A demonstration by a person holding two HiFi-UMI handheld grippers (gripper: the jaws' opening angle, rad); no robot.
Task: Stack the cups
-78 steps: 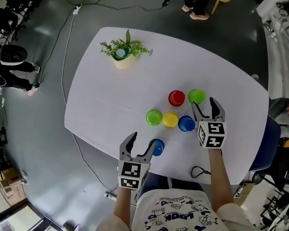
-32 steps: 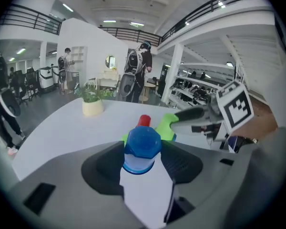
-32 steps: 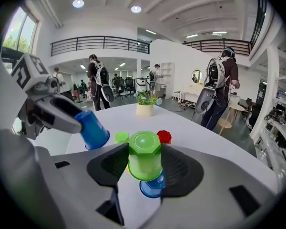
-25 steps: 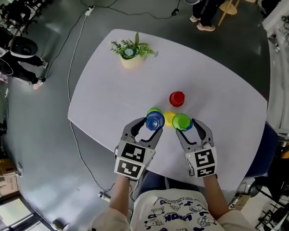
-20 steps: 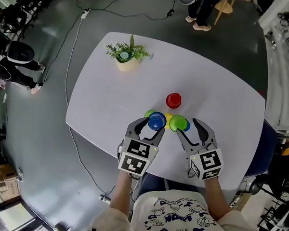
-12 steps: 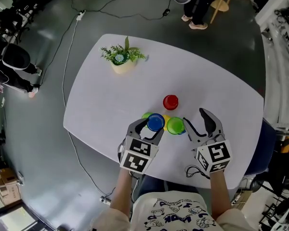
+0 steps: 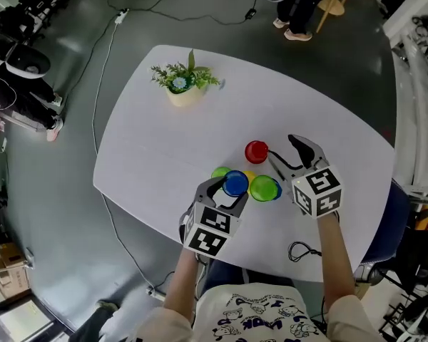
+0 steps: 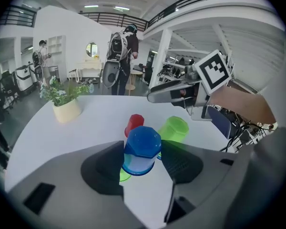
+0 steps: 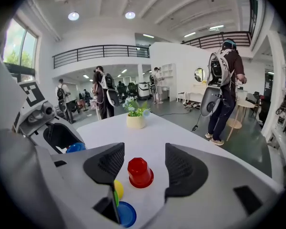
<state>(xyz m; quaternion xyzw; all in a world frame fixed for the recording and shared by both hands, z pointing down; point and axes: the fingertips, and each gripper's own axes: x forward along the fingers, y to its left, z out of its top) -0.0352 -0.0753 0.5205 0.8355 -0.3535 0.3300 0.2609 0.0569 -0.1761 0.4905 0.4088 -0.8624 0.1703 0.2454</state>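
My left gripper [image 7: 225, 191] is shut on an upside-down blue cup [image 7: 235, 183], which hangs just above a light green cup [image 7: 218, 172] on the white table [image 7: 200, 127]. In the left gripper view the blue cup [image 8: 142, 147] sits between both pads, and the green rim [image 8: 124, 176] shows below it. A second green cup [image 7: 262, 187] rests upside down on another blue cup [image 7: 276, 190], with a yellow cup [image 7: 248, 176] beside them. My right gripper [image 7: 282, 150] stands open beside the red cup [image 7: 256, 151]. In the right gripper view the red cup [image 9: 140, 172] stands between the pads, untouched.
A potted plant [image 7: 180, 84] stands at the table's far left. A black cable [image 7: 299, 251] lies near the front edge by my right arm. People walk in the hall behind the table, seen in both gripper views.
My right gripper let go of the green cup on top of the blue one, then swung right and away to the red cup. My left gripper sank with the blue cup over the light green cup.
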